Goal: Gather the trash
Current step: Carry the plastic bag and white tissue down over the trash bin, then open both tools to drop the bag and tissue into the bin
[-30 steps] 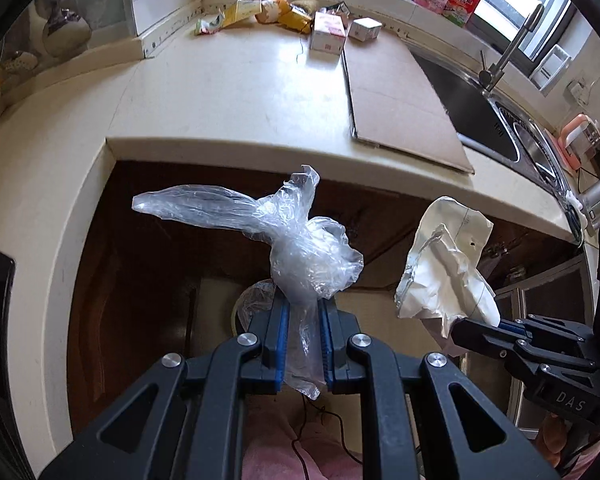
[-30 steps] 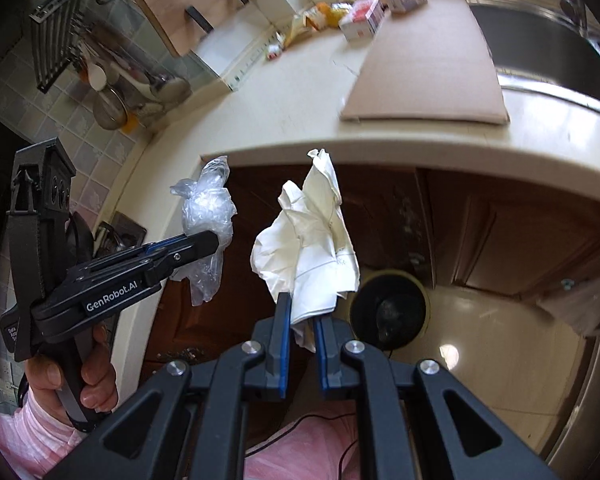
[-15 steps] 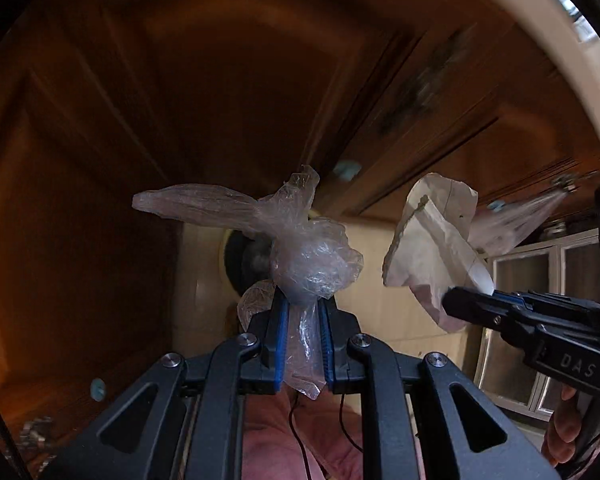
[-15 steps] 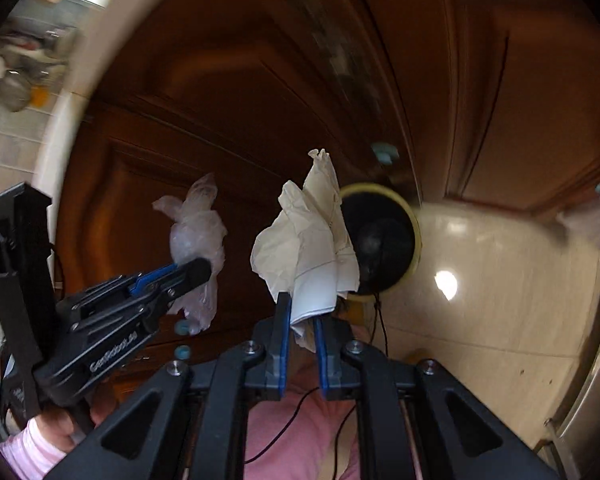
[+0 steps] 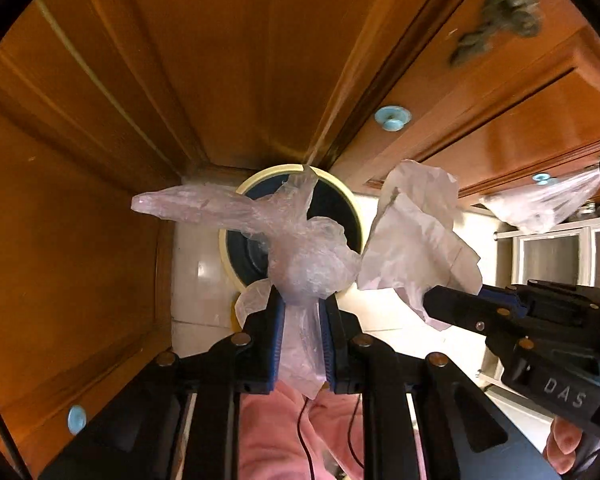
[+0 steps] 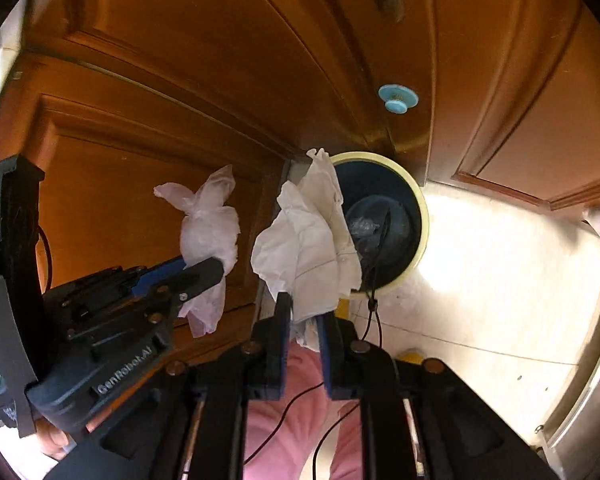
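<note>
My left gripper (image 5: 302,304) is shut on a clear crumpled plastic bag (image 5: 300,256); it also shows in the right wrist view (image 6: 208,236) at the left. My right gripper (image 6: 303,312) is shut on a crumpled white paper (image 6: 308,236), which shows in the left wrist view (image 5: 416,240) at the right. Both are held above a round trash bin with a cream rim (image 5: 354,208) and dark liner on the floor, also in the right wrist view (image 6: 420,220). Some clear plastic lies inside the bin (image 6: 364,224).
Brown wooden cabinet doors (image 5: 228,60) with light blue knobs (image 5: 393,118) stand right behind the bin. Pale floor tiles (image 6: 500,280) spread to the right. A clear bag (image 5: 540,204) hangs at the far right. A steel appliance edge (image 6: 596,380) is at the right.
Both grippers have dropped from counter height and tilted down toward the floor. The bin now sits larger and directly below the held bag and paper. Both grips are unchanged.
</note>
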Tool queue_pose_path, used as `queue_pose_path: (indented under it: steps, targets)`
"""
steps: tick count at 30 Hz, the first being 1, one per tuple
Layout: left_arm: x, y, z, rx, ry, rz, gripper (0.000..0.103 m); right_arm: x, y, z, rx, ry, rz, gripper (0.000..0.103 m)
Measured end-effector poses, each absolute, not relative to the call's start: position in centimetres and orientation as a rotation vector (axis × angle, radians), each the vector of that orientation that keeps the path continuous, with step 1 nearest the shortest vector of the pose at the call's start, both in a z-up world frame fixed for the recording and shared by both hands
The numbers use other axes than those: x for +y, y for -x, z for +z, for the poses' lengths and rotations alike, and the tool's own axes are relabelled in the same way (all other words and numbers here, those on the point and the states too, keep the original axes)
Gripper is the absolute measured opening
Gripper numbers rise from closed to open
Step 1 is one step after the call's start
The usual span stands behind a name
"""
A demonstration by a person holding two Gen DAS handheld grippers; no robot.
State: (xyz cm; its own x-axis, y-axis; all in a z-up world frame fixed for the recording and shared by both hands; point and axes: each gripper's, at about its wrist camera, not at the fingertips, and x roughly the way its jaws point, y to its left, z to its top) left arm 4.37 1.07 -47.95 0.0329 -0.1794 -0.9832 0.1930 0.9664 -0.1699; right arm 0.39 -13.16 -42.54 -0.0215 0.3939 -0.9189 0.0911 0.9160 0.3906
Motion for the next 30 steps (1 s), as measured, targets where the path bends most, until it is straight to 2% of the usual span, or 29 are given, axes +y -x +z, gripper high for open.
queue_pose_path:
  steps: [4,9,12,16,23,30]
  targets:
    - [1.0,-5.8,-52.8,1.541,-0.013,-0.28,0.02,-12.7,-1.8,-47.3,1.608,-0.365,0.239,0.018]
    - [0.9,-7.2,-58.3,1.56,-0.038,-0.267,0.035,-12.4,-3.3,-52.4,1.627,-0.324,0.206,0.033]
    - [1.2,-7.9,-60.9,1.564,-0.045,-0.243,0.046,-12.3,-3.9,-54.6,1.63,-0.308,0.188,0.034]
    - [1.9,-8.1,-62.2,1.57,-0.02,-0.219,0.05,-12.5,-3.9,-55.9,1.632,-0.321,0.175,0.034]
    - [1.8,-7.7,-61.2,1.542,-0.022,-0.226,0.053,-12.7,-3.2,-53.7,1.609,-0.348,0.159,0.034]
    - [2.1,-7.9,-53.1,1.462,-0.019,-0.234,0.055,-12.7,-3.3,-47.2,1.548,-0.356,0.161,0.034]
